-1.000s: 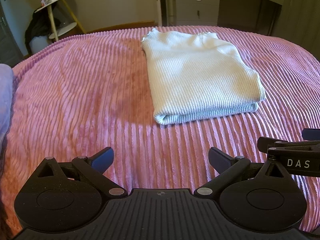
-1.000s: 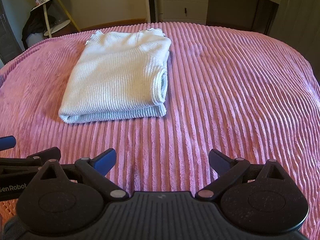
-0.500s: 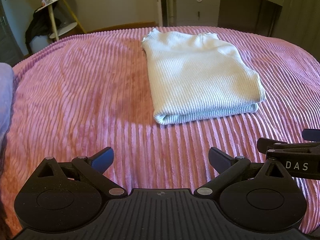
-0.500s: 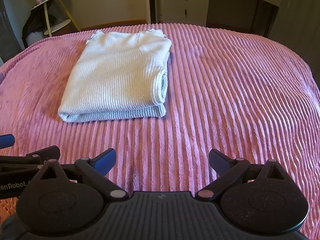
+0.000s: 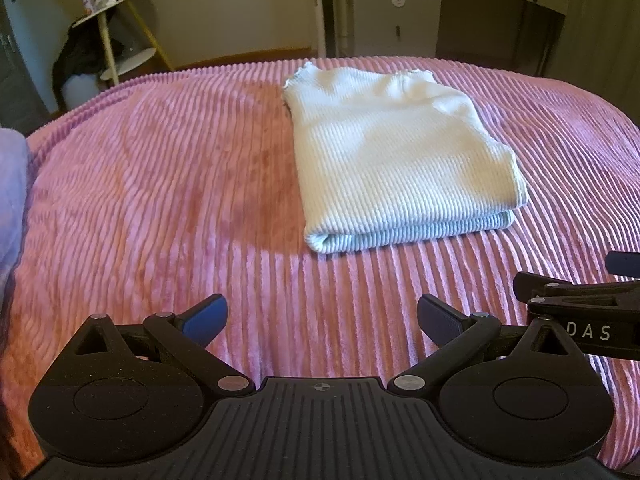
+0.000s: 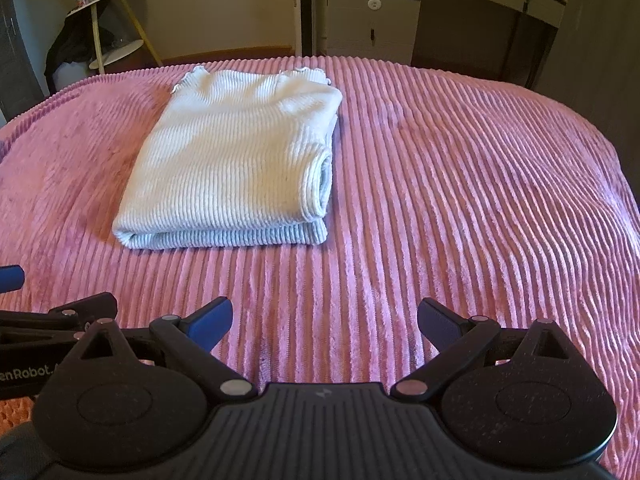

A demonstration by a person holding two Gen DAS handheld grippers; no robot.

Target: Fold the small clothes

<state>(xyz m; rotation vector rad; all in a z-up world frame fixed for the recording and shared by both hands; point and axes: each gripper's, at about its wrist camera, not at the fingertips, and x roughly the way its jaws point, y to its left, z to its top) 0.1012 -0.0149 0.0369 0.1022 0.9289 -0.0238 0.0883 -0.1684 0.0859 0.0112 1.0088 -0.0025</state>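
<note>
A white ribbed knit garment point(image 5: 396, 156) lies folded into a neat rectangle on the pink ribbed bedspread point(image 5: 160, 184); in the right wrist view the same garment point(image 6: 236, 168) sits left of centre with its folded edge toward me. My left gripper point(image 5: 322, 316) hovers open over bare bedspread, well short of the garment, with nothing between its fingers. My right gripper point(image 6: 324, 318) is open too, nearer than the garment and to its right. Each gripper shows at the edge of the other's view.
A purple pillow edge point(image 5: 12, 184) lies at the bed's left. Beyond the bed stand a white side table with dark clothing point(image 5: 100, 56), a grey cabinet point(image 5: 394, 20) and a dark desk point(image 6: 500, 4). The bedspread right of the garment point(image 6: 480, 184) is bare.
The garment has not moved. Both grippers stay open and almost still, with only a slight drift of the views.
</note>
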